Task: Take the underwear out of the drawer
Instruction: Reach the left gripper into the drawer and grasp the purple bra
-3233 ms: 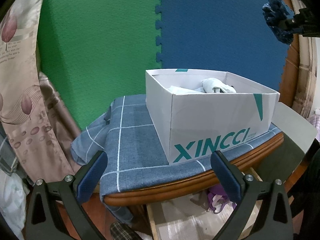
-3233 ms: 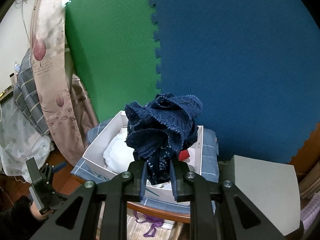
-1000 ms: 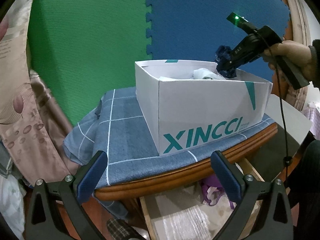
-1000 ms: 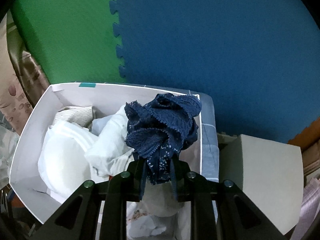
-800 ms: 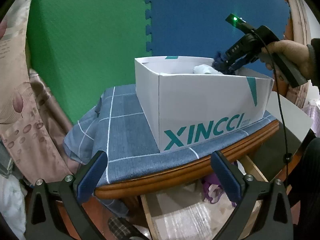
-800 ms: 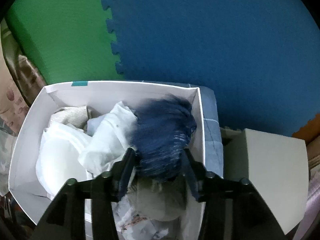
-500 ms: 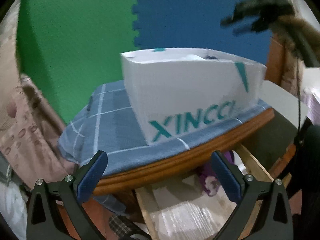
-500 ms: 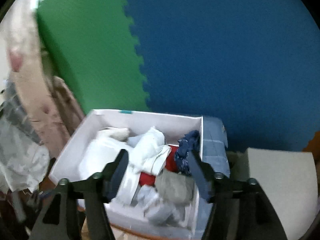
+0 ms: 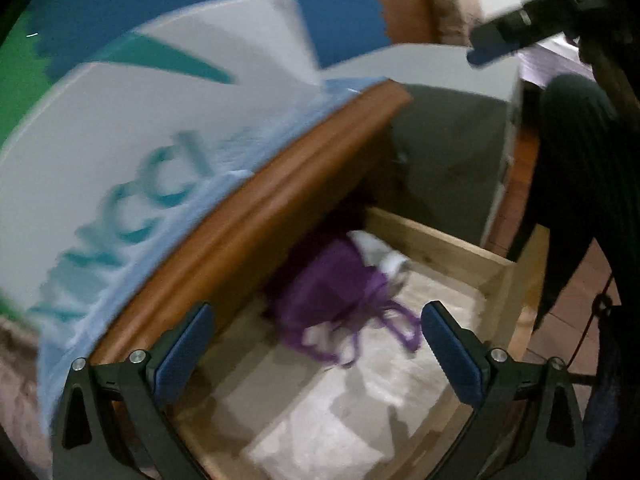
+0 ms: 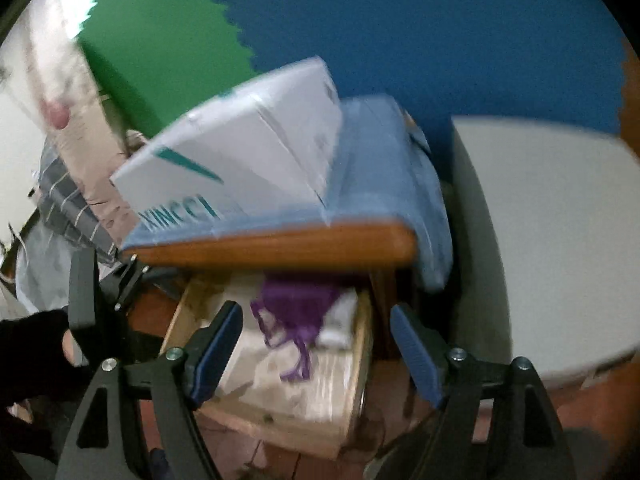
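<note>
Purple underwear [image 9: 336,292] in open drawer [image 9: 436,240] under tabletop [image 9: 256,204] w/ white box [image 9: 120,136]; both tongs wide, empty, right opening.

Wood, cloth, card and foam around an open drawer

The drawer [image 9: 460,240] is made of pale, unvarnished wood, while the table edge [image 9: 256,216] is finished in smooth, glossy brown wood. The purple underwear [image 9: 332,292] is seen as soft, thin cloth with stringy straps. The box [image 10: 248,148] is made of smooth white card, set on a matt blue woven tablecloth [image 10: 384,168]. The wall mats [image 10: 400,20] are seen as matt, grainy foam. The gripper pads [image 9: 184,350] are seen as ribbed blue rubber on matt black plastic.
</note>
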Demonstrator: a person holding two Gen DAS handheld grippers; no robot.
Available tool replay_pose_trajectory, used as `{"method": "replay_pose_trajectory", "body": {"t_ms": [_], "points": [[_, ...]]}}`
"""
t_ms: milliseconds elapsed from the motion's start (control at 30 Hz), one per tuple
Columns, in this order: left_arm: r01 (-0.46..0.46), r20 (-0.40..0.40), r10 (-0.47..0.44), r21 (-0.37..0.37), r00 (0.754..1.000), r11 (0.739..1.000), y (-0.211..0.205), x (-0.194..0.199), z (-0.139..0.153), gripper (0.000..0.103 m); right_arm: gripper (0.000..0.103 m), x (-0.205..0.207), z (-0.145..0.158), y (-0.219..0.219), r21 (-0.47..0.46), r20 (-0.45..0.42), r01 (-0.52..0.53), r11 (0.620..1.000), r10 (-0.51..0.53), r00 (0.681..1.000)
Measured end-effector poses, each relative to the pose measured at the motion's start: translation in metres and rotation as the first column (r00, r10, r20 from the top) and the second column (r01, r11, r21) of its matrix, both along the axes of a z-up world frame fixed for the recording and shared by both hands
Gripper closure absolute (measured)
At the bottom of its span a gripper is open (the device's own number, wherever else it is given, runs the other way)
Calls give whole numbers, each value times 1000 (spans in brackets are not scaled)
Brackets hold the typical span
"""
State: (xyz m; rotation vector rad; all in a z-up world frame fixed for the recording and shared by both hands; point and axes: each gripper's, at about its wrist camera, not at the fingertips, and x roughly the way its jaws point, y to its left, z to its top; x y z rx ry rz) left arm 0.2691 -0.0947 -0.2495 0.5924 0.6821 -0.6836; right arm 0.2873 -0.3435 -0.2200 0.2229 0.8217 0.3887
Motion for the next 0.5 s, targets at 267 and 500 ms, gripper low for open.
{"method": "replay_pose_trajectory", "body": {"t_ms": [267, 500], "points": [[203, -18, -203, 116, 979, 972, -50, 6, -52, 5, 25, -12, -6, -16, 90, 56, -24, 996, 19, 998], [294, 16, -306, 235, 952, 927, -68, 13, -68, 9, 25, -12, -10, -23, 153, 56, -22, 988, 14, 998]]}}
